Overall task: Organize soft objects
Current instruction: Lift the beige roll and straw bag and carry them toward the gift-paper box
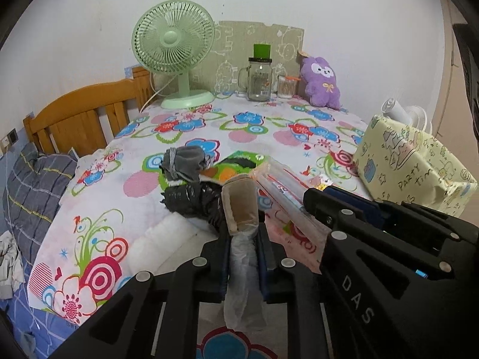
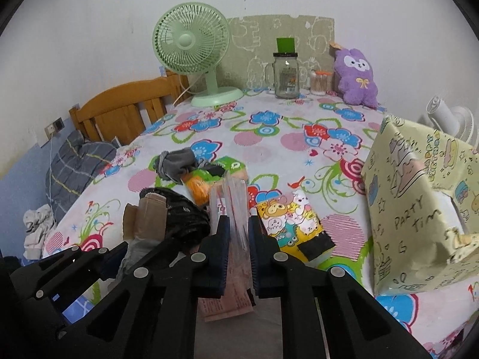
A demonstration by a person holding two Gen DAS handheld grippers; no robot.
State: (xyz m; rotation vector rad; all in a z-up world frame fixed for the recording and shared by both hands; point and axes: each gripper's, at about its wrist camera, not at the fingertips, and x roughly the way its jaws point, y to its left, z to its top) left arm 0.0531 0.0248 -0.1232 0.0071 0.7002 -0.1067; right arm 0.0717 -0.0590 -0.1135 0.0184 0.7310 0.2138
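Left gripper pinches a tan bagged roll at lower centre; right gripper pinches a clear pink packet; keep both grips firm, lowering each clear of the black bag alongside

Green fan, glass jar and wooden headboard behind.

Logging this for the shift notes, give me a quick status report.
Left gripper shut on beige fabric roll in clear plastic. Right gripper shut on pink-and-clear flat packet. Black plastic-wrapped bundle crowds both.
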